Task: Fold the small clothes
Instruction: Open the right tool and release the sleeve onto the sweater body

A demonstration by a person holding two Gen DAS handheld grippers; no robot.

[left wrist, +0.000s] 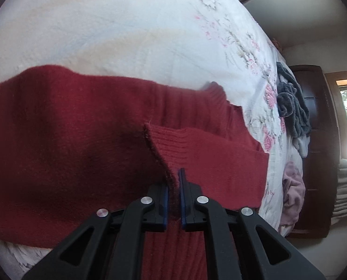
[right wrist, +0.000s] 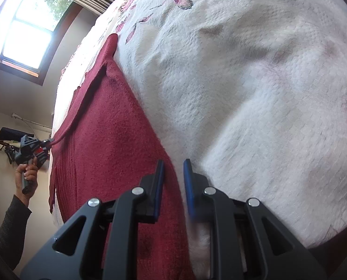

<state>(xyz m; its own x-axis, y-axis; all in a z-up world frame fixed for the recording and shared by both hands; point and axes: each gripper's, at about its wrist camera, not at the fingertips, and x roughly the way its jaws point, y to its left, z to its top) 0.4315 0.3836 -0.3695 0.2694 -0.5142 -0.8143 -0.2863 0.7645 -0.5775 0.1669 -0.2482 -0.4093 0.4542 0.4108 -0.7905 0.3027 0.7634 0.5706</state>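
While your left gripper (left wrist: 174, 182) pinches the red sweater's (left wrist: 68, 135) cuff, your right gripper (right wrist: 173, 175) (jaws narrowly apart) straddles its edge.

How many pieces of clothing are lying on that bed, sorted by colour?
Red: 1, the red sweater spread on the bedspread, pinched by the left gripper
Dark grey: 1, the grey garment, crumpled
Pink: 1, the pink garment, bunched at the bed edge
Total: 3
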